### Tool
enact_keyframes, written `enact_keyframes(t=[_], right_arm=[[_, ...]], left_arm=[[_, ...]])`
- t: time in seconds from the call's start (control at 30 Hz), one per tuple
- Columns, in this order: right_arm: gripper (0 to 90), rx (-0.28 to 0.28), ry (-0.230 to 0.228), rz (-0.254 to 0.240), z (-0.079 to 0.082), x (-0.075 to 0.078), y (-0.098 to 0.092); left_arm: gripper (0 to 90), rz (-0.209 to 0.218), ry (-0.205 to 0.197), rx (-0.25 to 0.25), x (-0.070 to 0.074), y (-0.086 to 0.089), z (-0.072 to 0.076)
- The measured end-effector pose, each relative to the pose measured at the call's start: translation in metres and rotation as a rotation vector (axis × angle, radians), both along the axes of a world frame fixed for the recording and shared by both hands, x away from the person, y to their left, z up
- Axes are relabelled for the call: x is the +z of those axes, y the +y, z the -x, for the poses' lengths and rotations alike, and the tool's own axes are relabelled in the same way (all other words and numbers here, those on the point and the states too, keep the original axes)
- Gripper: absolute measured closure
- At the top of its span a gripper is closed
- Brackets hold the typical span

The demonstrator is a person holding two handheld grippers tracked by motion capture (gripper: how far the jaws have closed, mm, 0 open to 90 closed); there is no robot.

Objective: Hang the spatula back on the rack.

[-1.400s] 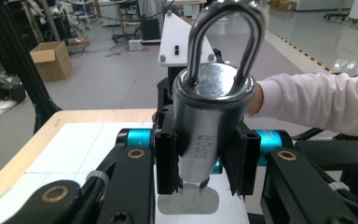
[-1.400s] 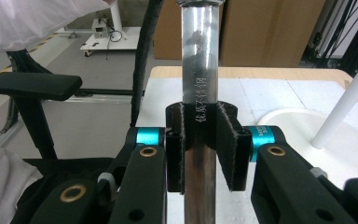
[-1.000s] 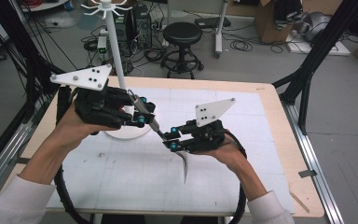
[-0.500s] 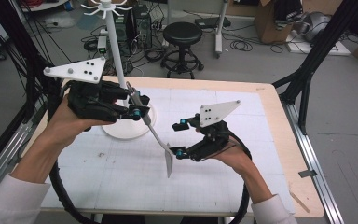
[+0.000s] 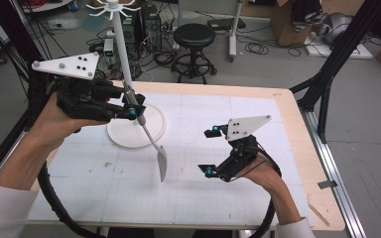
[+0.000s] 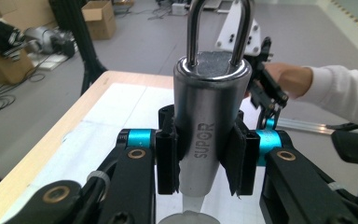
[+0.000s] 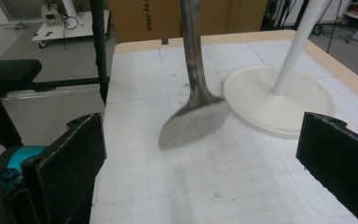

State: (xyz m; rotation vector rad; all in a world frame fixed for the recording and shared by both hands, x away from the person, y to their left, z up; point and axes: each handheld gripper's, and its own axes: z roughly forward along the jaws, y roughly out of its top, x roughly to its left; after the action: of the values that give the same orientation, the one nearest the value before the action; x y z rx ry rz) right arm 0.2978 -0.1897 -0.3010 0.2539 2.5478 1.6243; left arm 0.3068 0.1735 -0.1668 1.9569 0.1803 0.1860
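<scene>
the white rack stand (image 5: 124, 69) rises from its round base (image 5: 151, 134) at about 10 o'clock on the table (image 5: 287, 129), touching the left gripper (image 5: 131, 111). bare gridded mat spreads from 3 to 6 o'clock. the left gripper, held level, is clamped on the spatula (image 5: 154, 146) handle, blade hanging over the mat's middle. the right gripper (image 5: 209, 151), at 4 o'clock, has just opened its jaws wide, nothing between them, blade well apart.
</scene>
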Motion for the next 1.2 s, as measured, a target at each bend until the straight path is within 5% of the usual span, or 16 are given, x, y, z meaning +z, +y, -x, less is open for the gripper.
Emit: enact_keyframes(t=[0.4,0.83,1.2], right_arm=[[0.4,-0.090,0.021,-0.028,0.000,-0.019,-0.032],[0.4,-0.222,0.040,0.015,0.001,-0.046,-0.062],[0.4,-0.265,0.045,-0.029,0.008,-0.053,-0.081]], left_arm=[[68.7,-0.013,0.025,0.069,0.003,0.025,-0.007],[68.7,-0.022,0.022,0.173,0.008,0.058,-0.017],[68.7,-0.040,0.036,0.267,0.015,0.075,-0.035]])
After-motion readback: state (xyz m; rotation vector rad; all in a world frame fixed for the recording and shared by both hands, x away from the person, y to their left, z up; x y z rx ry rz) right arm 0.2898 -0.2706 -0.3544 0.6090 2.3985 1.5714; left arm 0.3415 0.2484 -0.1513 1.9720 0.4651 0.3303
